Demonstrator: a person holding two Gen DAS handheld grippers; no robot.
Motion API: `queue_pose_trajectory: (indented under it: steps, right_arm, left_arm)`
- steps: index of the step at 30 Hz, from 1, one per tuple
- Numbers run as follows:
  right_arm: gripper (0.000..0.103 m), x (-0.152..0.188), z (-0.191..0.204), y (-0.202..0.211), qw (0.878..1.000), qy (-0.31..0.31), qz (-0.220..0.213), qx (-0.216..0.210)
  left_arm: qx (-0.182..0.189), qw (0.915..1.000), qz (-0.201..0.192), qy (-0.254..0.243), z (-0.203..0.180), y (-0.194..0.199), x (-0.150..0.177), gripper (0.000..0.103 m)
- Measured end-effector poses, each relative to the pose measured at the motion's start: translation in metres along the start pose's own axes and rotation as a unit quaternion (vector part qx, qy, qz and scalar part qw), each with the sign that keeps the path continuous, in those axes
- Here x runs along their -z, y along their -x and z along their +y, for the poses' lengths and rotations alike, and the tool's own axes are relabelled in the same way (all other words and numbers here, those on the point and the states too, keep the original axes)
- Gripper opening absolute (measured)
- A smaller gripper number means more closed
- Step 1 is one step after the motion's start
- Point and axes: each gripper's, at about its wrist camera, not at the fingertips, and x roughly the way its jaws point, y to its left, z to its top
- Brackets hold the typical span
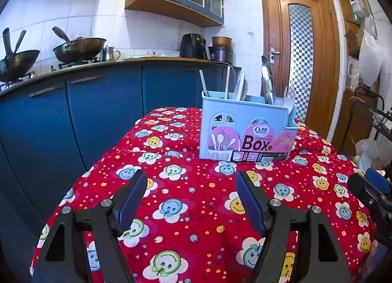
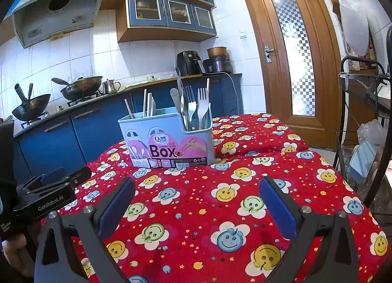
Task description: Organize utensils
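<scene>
We start with the table (image 1: 186,209), covered by a red cloth printed with smiling flowers; its surface in front of us carries no loose utensils in either view. Toward its far side stands the pale blue utensil box (image 2: 169,135), upright, label facing us, so both compartments are reachable from above. The wider compartment on the left holds chopsticks (image 2: 129,109) and a pale spoon (image 1: 241,88); the narrower one on the right holds the forks (image 2: 196,107) and what look like metal tongs (image 1: 267,82), all handle-down, heads up. We judge this sorting by type to be largely done.

The left gripper (image 1: 191,199) and the right gripper (image 2: 196,205) both hover low over the cloth, well short of the box, side by side. Each has its fingers spread wide with nothing between the pads. We read this as a waiting or finishing posture, since no utensil lies within reach outside the box.
</scene>
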Motion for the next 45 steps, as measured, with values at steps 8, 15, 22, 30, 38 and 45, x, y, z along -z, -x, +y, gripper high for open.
queue_pose_trajectory:
  steps: [8, 15, 22, 30, 38, 45]
  right_arm:
    - [0.103, 0.0003, -0.0002, -0.0001, 1.0, 0.001, 0.001, 0.0]
    - [0.103, 0.0002, 0.0, -0.0001, 1.0, 0.0, 0.001, 0.0]
    - [0.103, 0.0006, 0.0002, 0.0, 1.0, 0.0, 0.0, -0.001]
    - [0.103, 0.0009, -0.0001, -0.0005, 1.0, 0.0, 0.001, -0.002]
    - [0.103, 0.0009, -0.0002, -0.0005, 1.0, 0.0, 0.002, -0.003]
    - [0.103, 0.001, -0.0002, -0.0006, 1.0, 0.0, 0.002, -0.003]
  left_arm:
    - [0.002, 1.0, -0.001, 0.002, 0.0006, 0.0003, 0.0003, 0.075]
    - [0.002, 1.0, -0.005, 0.0, 0.0001, 0.001, 0.0002, 0.075]
    - [0.003, 1.0, -0.005, 0.002, 0.0007, 0.0014, 0.0003, 0.075]
    - [0.003, 1.0, -0.007, 0.003, 0.0009, 0.0018, 0.0003, 0.075]
    - [0.003, 1.0, -0.007, 0.003, 0.0008, 0.0018, 0.0004, 0.075]
    - [0.004, 1.0, -0.007, 0.002, 0.0007, 0.0016, 0.0004, 0.075]
